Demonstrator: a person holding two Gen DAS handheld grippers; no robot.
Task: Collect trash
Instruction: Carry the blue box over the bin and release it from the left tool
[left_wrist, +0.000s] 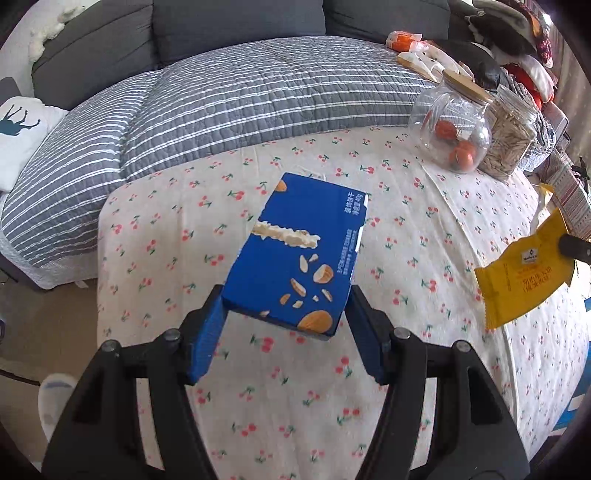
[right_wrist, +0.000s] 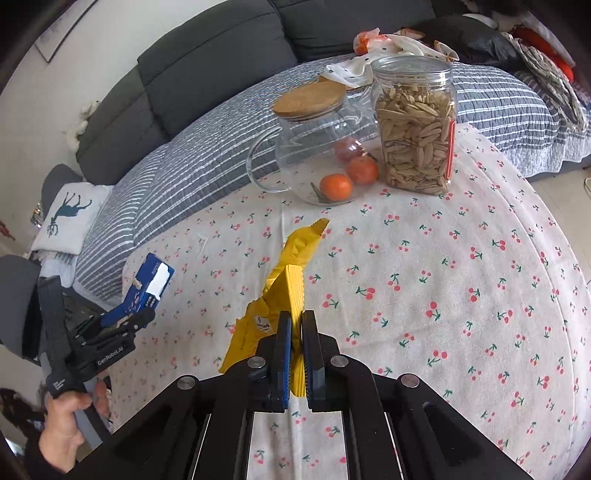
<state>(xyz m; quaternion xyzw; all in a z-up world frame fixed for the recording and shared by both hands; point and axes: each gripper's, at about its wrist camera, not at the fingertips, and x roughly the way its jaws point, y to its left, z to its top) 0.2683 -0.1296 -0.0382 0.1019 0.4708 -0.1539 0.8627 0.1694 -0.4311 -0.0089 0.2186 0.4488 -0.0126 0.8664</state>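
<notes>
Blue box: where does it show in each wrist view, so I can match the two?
Left wrist: blue box at centre, between this hand-held gripper's pads.
Right wrist: blue box at far left, in the other hand-held gripper.
Shared landmark: glass jug with oranges.

We're in a home living room: a grey sofa (left_wrist: 236, 33) across the top of the frame, striped quilt (left_wrist: 221, 107) over it, cherry-print tablecloth (left_wrist: 424, 258) at centre, deer-print cushion (right_wrist: 70, 218) at left.
</notes>
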